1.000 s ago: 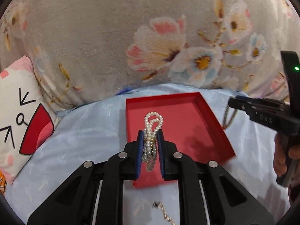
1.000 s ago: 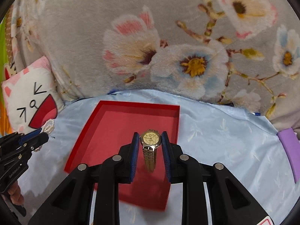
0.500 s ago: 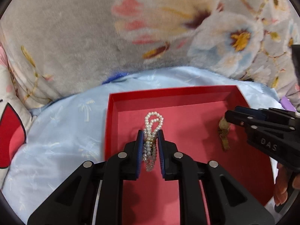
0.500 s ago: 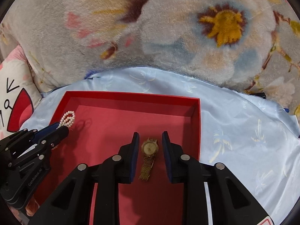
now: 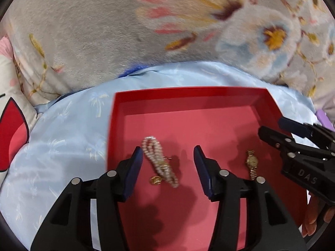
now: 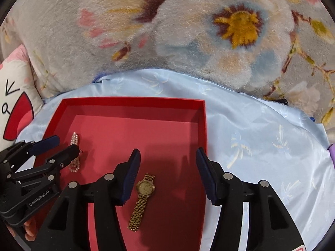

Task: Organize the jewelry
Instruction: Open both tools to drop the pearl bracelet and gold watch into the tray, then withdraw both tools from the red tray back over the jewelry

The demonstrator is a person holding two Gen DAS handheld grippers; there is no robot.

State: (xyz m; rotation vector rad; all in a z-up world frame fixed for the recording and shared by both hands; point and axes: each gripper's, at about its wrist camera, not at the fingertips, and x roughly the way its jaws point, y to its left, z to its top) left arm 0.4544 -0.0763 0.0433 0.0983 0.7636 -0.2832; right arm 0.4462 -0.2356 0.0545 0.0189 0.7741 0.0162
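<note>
A red tray (image 5: 188,93) (image 6: 134,101) lies on light blue satin cloth. A pearl necklace (image 5: 160,161) with a small gold clasp lies on the tray floor, between the wide-open fingers of my left gripper (image 5: 168,168). It also shows in the right wrist view (image 6: 75,159), partly behind the left gripper (image 6: 56,146). A gold wristwatch (image 6: 143,196) lies on the tray floor under my open right gripper (image 6: 167,175). The watch also shows in the left wrist view (image 5: 252,163), beside the right gripper (image 5: 278,129). Both grippers are empty.
A large grey floral plush blanket (image 6: 167,31) rises behind the tray. A white and red cartoon cushion (image 6: 14,104) sits at the left. A purple object (image 5: 323,119) lies at the right edge. Blue cloth (image 6: 261,146) stretches right of the tray.
Both grippers have opened. The left let the pearl necklace drop onto the tray floor, and the right released the gold watch, which now lies flat in the tray.
</note>
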